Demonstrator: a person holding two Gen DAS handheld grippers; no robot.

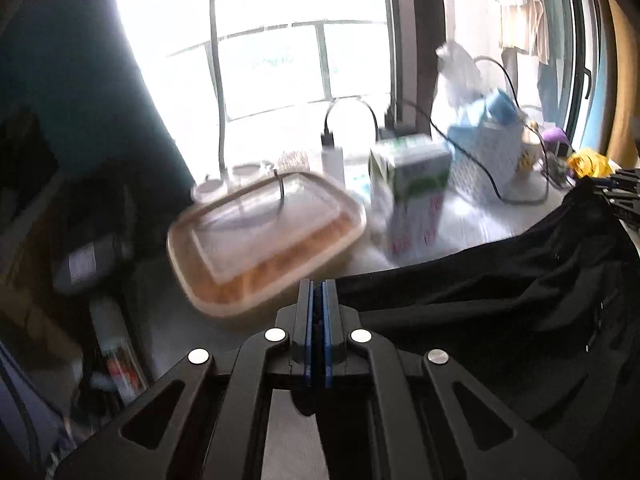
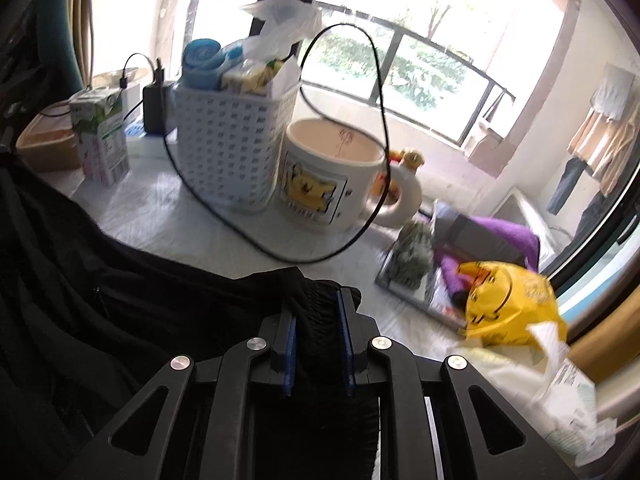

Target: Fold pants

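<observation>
Right hand-held gripper [image 2: 316,312] clamps the ribbed edge of the black pants [image 2: 120,300], left hand-held gripper [image 1: 318,300] appears pressed closed at their far edge, garment slung between above the cluttered desk [image 2: 168,216]; folding judged barely begun.

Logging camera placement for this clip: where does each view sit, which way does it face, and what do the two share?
Left wrist: on the left hand-held gripper, facing along its fingers toward the window over a lidded food container; jaws nearly together, black pants stretch to the right.
Right wrist: on the right hand-held gripper, facing the window over a mug; jaws clamp the pants' waistband.
Shared: the pants, white basket, carton, black cable.
</observation>
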